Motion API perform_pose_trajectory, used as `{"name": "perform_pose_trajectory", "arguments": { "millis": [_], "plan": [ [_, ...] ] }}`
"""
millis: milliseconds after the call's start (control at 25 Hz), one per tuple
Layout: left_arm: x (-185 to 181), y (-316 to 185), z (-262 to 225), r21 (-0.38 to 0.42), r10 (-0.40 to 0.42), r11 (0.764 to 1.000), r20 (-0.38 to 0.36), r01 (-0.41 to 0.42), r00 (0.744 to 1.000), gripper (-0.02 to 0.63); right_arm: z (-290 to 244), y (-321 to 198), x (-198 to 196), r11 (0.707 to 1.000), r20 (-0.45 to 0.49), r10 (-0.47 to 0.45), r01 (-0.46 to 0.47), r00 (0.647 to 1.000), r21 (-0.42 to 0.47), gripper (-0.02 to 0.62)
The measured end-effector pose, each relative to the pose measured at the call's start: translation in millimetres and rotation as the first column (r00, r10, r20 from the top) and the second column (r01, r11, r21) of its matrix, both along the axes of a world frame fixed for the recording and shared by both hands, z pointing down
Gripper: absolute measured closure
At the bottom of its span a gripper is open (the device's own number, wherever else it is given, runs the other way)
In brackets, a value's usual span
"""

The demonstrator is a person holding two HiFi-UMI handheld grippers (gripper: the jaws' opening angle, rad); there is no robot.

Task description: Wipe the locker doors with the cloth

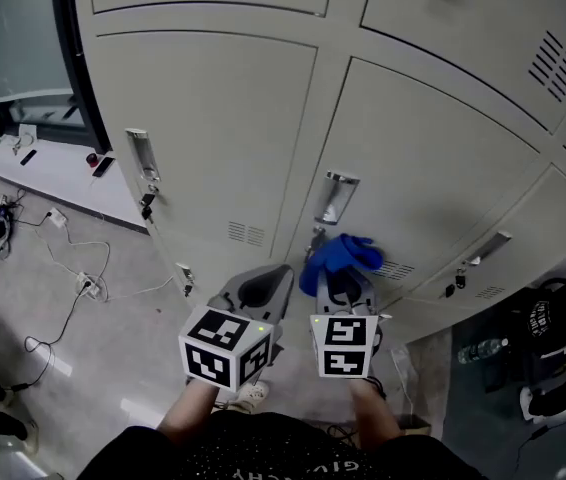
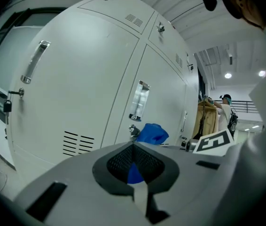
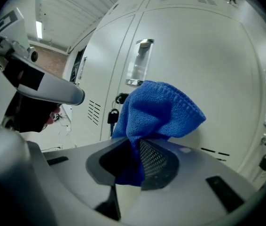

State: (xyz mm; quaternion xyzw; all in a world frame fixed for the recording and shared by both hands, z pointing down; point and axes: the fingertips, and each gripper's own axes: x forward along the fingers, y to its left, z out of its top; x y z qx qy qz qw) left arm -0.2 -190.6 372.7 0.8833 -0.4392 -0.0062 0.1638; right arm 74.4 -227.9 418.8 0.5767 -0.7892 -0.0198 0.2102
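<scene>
My right gripper (image 1: 341, 280) is shut on a blue cloth (image 1: 341, 255), which bunches up above the jaws (image 3: 137, 147). The cloth (image 3: 163, 108) hangs just below the metal handle (image 1: 335, 198) of the middle locker door (image 1: 433, 158), beside its hanging key (image 3: 113, 115). Whether it touches the door I cannot tell. My left gripper (image 1: 258, 293) sits just to the left, shut and holding nothing, jaw tips meeting (image 2: 133, 147). It faces the seam between the left locker door (image 1: 203, 128) and the middle one. From the left gripper view the cloth (image 2: 152, 133) shows past the jaws.
Each grey locker door has a handle (image 1: 140, 156) and vent slots (image 1: 246, 233). Cables and a power strip (image 1: 85, 286) lie on the floor at left. A black bag (image 1: 561, 323) and a water bottle (image 1: 483, 350) sit at the right. A person (image 2: 225, 111) stands far off.
</scene>
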Motion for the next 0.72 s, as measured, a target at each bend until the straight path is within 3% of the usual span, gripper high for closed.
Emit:
{"name": "perform_pose_trajectory", "arguments": {
  "millis": [360,720],
  "plan": [
    [-47.6,-10.2,7.3,-0.02,-0.087,0.996,0.007,0.087,0.996,0.595,10.0,-13.1,-60.7,0.995,-0.026,-0.098,0.098,0.995,-0.006,0.531],
    [-29.8,-15.9,7.1,-0.019,-0.031,0.999,0.01,0.032,0.999,0.595,13.1,-17.2,-55.0,0.996,-0.007,-0.09,0.09,0.996,-0.027,0.531]
  ]
}}
